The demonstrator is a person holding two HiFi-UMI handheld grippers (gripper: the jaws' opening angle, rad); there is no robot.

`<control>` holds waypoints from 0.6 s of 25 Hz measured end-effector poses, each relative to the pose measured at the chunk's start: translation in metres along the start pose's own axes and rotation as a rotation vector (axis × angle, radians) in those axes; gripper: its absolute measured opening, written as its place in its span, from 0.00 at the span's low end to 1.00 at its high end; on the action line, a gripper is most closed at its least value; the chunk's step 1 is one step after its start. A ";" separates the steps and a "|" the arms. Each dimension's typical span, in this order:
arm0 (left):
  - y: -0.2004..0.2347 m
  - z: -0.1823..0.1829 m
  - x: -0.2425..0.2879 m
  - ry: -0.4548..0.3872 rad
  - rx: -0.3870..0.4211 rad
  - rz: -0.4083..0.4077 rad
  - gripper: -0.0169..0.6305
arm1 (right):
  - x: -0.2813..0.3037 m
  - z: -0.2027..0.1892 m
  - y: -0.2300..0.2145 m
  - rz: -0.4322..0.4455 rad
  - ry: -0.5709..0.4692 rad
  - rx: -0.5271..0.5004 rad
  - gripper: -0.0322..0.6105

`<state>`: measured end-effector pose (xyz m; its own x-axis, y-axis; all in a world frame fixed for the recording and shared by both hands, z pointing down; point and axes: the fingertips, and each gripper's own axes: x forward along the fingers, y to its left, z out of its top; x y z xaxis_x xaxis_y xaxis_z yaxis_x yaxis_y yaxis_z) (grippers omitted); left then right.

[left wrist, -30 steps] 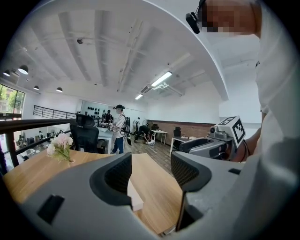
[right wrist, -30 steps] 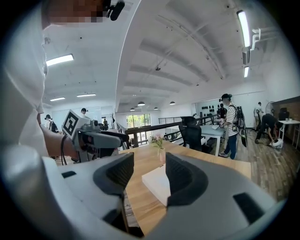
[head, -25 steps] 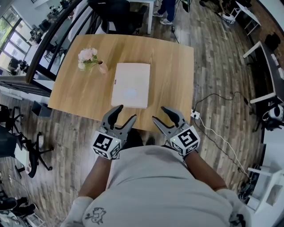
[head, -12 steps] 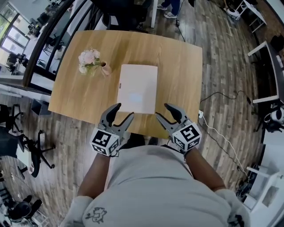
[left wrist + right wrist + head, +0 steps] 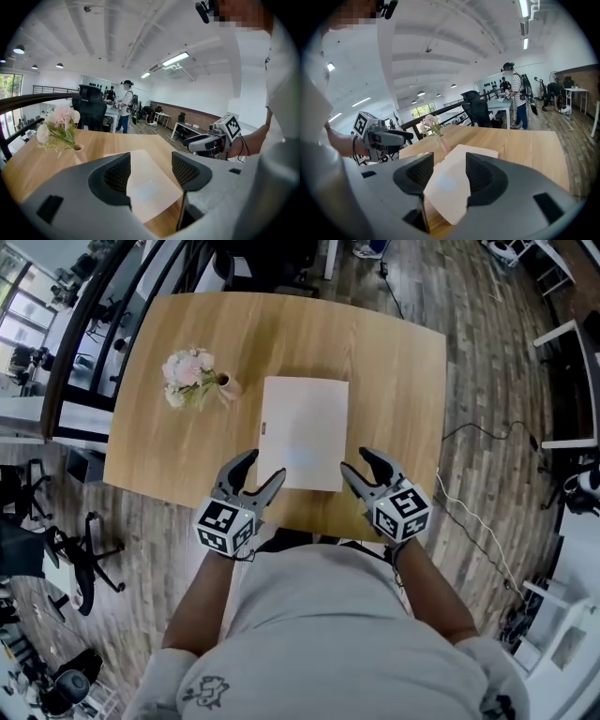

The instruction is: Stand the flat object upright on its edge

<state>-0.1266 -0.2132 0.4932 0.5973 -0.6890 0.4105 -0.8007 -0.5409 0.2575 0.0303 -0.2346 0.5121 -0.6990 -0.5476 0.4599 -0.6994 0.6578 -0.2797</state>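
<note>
Flat object [image 5: 302,432] apparently untouched between left claw [image 5: 263,467] and right claw [image 5: 359,462]

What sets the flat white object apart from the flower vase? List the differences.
The flat white object lies flat; the flower vase stands upright. The flat white object is a plain pale rectangle; the flower vase is small and holds pink and white blooms. The flat white object sits just ahead of the left gripper and right gripper; the flower vase stands off to its left. Both rest on the wooden table, untouched.
</note>
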 end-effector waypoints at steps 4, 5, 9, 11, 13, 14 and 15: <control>0.024 -0.012 0.021 0.057 0.017 0.000 0.43 | 0.026 -0.015 -0.020 -0.030 0.046 0.038 0.40; 0.029 -0.016 0.027 0.071 0.014 -0.004 0.44 | 0.032 -0.019 -0.025 -0.039 0.059 0.046 0.40; 0.052 -0.036 0.047 0.143 -0.027 -0.017 0.44 | 0.051 -0.038 -0.043 -0.072 0.116 0.092 0.42; 0.063 -0.048 0.056 0.182 -0.069 -0.018 0.44 | 0.060 -0.047 -0.052 -0.080 0.140 0.131 0.43; 0.075 -0.061 0.065 0.226 -0.089 -0.002 0.44 | 0.068 -0.054 -0.059 -0.083 0.156 0.176 0.44; 0.082 -0.068 0.070 0.248 -0.097 0.008 0.44 | 0.072 -0.058 -0.062 -0.086 0.165 0.192 0.46; 0.088 -0.075 0.074 0.269 -0.112 0.013 0.44 | 0.077 -0.062 -0.066 -0.091 0.178 0.205 0.46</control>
<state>-0.1564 -0.2751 0.6120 0.5652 -0.5350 0.6280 -0.8174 -0.4658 0.3390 0.0318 -0.2876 0.6181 -0.6077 -0.4884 0.6263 -0.7861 0.4823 -0.3866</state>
